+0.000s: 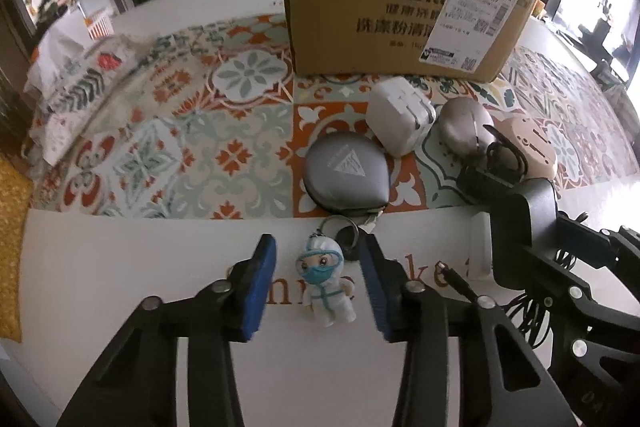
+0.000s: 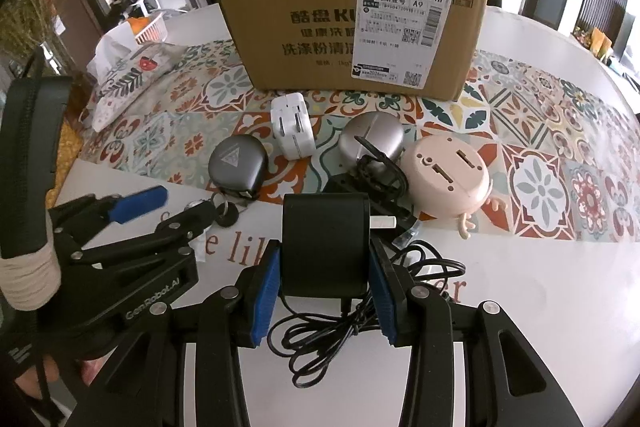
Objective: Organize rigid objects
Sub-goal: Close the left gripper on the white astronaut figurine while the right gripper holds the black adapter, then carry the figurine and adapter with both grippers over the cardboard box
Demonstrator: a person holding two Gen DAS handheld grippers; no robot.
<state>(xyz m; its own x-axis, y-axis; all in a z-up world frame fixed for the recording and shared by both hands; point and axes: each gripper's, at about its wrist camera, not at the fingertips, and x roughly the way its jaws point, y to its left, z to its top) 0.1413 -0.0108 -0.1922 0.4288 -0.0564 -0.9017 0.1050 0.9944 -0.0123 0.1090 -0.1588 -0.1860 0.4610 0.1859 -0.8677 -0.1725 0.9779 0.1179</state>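
On the white table (image 1: 120, 267), a masked figurine keychain (image 1: 326, 285) is straddled, untouched, by the left gripper (image 1: 318, 285). A black power adapter (image 2: 325, 247) is clamped by the right gripper (image 2: 324, 301).

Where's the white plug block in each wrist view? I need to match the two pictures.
Left wrist: the white plug block sits right of centre on the patterned cloth, just below the cardboard box.
Right wrist: white plug block just left of centre, below the box's left end.
Shared landmark: the grey round case lies down-left of it in both.
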